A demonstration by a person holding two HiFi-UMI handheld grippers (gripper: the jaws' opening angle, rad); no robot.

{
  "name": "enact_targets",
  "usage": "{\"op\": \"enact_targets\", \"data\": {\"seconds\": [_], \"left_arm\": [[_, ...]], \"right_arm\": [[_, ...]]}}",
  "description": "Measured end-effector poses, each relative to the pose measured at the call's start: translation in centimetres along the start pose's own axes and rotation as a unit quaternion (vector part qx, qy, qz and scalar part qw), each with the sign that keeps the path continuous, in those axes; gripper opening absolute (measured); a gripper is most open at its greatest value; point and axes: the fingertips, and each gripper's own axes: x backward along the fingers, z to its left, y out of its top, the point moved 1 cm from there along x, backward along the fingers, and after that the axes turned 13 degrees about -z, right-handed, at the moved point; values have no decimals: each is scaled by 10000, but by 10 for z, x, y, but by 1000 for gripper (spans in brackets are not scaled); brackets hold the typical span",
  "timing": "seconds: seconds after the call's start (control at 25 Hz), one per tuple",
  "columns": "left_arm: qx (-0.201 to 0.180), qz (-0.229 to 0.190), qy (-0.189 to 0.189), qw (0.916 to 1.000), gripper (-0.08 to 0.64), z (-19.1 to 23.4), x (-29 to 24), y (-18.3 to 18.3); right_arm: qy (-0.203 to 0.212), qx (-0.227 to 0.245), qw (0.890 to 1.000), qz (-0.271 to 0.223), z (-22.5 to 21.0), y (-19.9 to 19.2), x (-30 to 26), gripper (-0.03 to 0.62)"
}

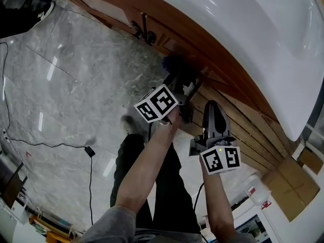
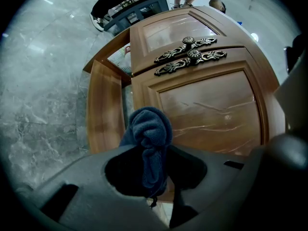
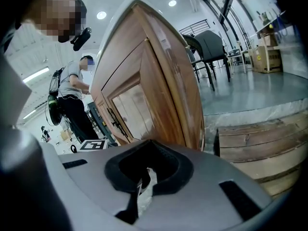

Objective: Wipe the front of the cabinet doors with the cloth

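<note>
Before two cabinet doors (image 2: pixel 207 109), left claw (image 2: pixel 153 177) grips one blue cloth (image 2: pixel 149 129); right claw (image 3: pixel 142 186) clenched, empty.

A black cable (image 1: pixel 91 186) trailed across the grey marble floor (image 1: pixel 76 70). Cardboard boxes (image 1: pixel 289 186) stood near a black chair (image 3: pixel 211 44).
</note>
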Motion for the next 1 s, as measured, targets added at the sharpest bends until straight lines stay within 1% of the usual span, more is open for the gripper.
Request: {"op": "enact_targets", "data": {"seconds": [0.04,0.16,0.28,0.44,0.68,0.84,1.0], "left_arm": [[55,2,37,10000,100,2,0,0],[286,17,303,9991,100,15,5,-1],[297,54,344,9990,100,17,15,2],[252,99,205,9994,100,2,31,11],[196,185,-43,9996,100,-38,67,30],[45,260,-266,9993,100,-65,86,45],[-42,192,-535,9984,100,-94,98,67]], "right_arm": [[29,7,10000,0,3,1,0,9],[104,47,9999,1,11,5,2,9],[131,80,9999,-7,18,10,8,9],[54,66,10000,-16,29,19,19,9],[-50,78,9999,-124,57,42,34,9],[-86,89,9995,-286,80,56,41,9],[-105,103,9991,-399,96,64,45,9]]}}
